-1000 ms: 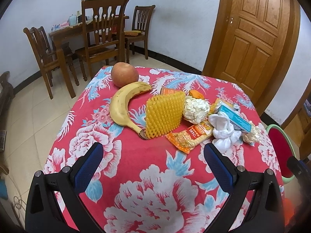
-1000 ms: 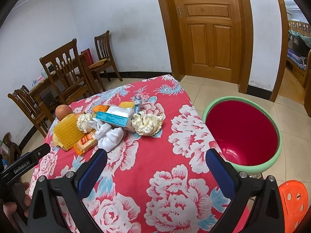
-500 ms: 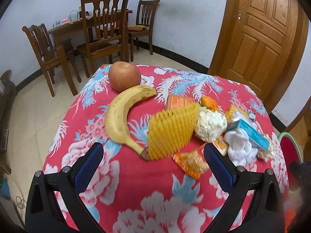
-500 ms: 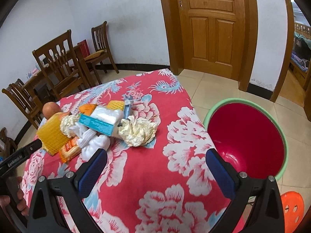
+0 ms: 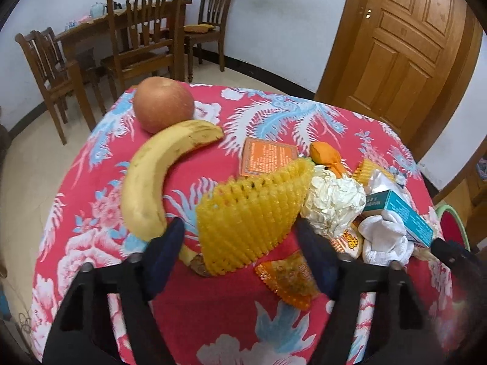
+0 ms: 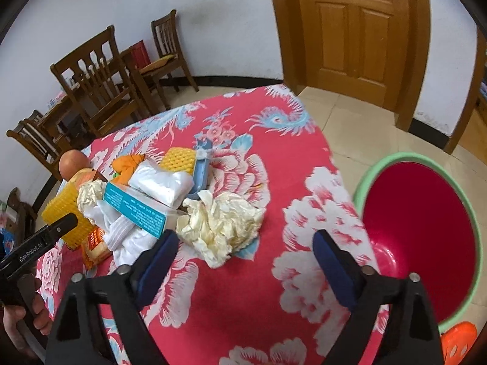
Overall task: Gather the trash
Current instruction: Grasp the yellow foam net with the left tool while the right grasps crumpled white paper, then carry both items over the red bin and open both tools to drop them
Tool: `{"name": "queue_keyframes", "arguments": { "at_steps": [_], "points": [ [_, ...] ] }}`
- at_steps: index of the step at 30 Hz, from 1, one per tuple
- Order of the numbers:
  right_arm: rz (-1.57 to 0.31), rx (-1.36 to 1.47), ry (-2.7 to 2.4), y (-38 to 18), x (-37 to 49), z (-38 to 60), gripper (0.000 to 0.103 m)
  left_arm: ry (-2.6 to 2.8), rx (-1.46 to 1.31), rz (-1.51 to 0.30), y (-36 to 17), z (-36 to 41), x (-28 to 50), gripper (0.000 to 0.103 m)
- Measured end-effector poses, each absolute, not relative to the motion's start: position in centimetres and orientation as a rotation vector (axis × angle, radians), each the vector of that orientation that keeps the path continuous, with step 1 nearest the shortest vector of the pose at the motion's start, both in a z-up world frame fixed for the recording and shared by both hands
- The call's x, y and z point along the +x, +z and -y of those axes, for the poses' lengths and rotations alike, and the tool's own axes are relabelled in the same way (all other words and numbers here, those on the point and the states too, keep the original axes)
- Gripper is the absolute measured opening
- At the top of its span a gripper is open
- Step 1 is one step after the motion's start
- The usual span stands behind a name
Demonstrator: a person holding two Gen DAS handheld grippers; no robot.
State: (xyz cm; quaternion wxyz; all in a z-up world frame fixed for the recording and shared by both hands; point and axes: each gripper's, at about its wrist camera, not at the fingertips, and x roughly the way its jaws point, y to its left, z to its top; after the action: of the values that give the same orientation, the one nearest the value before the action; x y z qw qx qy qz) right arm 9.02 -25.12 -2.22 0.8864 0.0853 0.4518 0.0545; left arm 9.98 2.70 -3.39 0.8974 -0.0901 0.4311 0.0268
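Note:
On the red floral tablecloth [image 5: 243, 319] lies a pile of trash. A yellow foam fruit net [image 5: 252, 210] sits between the fingers of my left gripper [image 5: 240, 243], whose jaws are closing; the pads do not clearly press on it. Beside the net are a crumpled paper ball [image 5: 334, 200], a teal box [image 5: 398, 213], a white cloth [image 5: 383, 240] and an orange snack wrapper [image 5: 289, 276]. My right gripper [image 6: 243, 243] is closing too, with a crumpled cream paper [image 6: 219, 225] just ahead between its fingers, untouched.
A banana [image 5: 146, 188] and an apple [image 5: 162, 103] lie left of the net. A red basin with a green rim [image 6: 392, 159] stands on the floor right of the table, with an orange stool [image 6: 456, 340] near it. Wooden chairs [image 5: 143, 30] and a door [image 5: 404, 39] stand behind.
Both grippers came forward and down toward the pile, and their jaws narrowed. The net now sits between the left fingers and the cream paper between the right fingers.

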Motion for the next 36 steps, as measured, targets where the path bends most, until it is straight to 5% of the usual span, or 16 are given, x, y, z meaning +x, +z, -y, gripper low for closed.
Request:
{"name": "queue_keyframes", "arguments": {
  "at_steps": [5,11,14,15,36],
  "points": [
    [-0.966,0.19,0.165,-3.4,10.0,24.8,0.062,-0.002,-0.233,-0.892,-3.6,-2.8,10.0,0.027],
    [-0.98,0.203,0.23,-4.0,10.1,24.3,0.048,-0.044,-0.271,-0.879,-3.2,-2.9,9.3,0.013],
    [-0.952,0.204,0.232,-3.6,9.8,24.4,0.031,-0.058,-0.27,-0.861,-2.4,-2.8,8.6,0.012],
    [-0.944,0.206,0.232,-3.4,9.7,24.5,0.017,-0.061,-0.269,-0.854,-2.2,-2.8,8.3,0.012],
    [-0.821,0.247,0.232,1.8,2.5,25.9,0.017,-0.188,-0.232,-0.74,3.4,0.6,3.1,0.011]
  ]
}}
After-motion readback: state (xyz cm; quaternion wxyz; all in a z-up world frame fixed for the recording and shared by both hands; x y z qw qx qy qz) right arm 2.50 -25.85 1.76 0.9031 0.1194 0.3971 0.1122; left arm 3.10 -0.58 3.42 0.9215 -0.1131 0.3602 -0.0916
